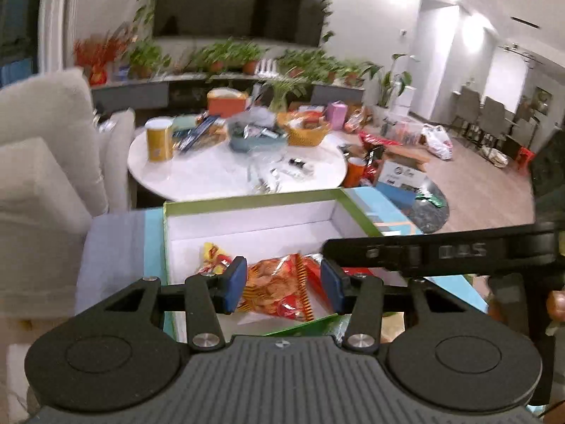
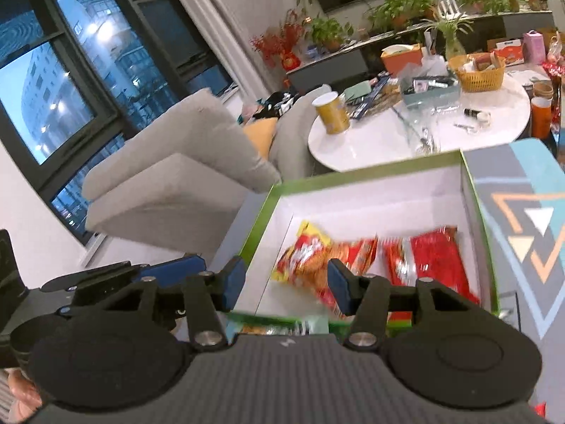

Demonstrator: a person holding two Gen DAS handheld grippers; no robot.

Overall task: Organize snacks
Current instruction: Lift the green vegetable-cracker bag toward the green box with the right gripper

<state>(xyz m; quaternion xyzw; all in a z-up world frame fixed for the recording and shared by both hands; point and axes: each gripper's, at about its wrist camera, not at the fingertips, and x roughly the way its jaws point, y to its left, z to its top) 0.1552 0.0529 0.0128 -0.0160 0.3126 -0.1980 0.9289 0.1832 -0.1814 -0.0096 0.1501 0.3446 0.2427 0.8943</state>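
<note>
Snacks lie nearest of all: an orange-and-red biscuit packet (image 1: 279,286) rests on the white floor of the green-rimmed box (image 1: 247,202), with a yellow-cornered packet (image 1: 212,252) beside it toward the box's left wall and red packets (image 2: 438,258) toward the right wall. They lie flat and side by side, which I judge is the sorting itself: packets gathered into one container rather than left scattered. The left gripper (image 1: 284,282) hangs above the box with its blue fingers (image 1: 236,282) partly spread; nothing is pinched between them, the biscuit packet merely showing through the gap from below. The right gripper (image 2: 286,288) hovers over the near rim in much the same way, its fingers (image 2: 339,291) apart and empty. In the left wrist view the right tool's black body crosses just above the box's right side, so the two hands are close and could crowd each other on any reach. A green wrapper (image 1: 303,325) shows at the near rim, too blurred to name. The box sits on a patterned blue cloth (image 2: 522,226). Beyond stands a round white bench (image 1: 226,173) carrying a yellow canister (image 1: 159,139), a woven basket (image 1: 307,129) and a teal tray (image 1: 254,137); a grey sofa (image 2: 176,176) flanks it, with potted plants (image 1: 226,53) farthest back.
</note>
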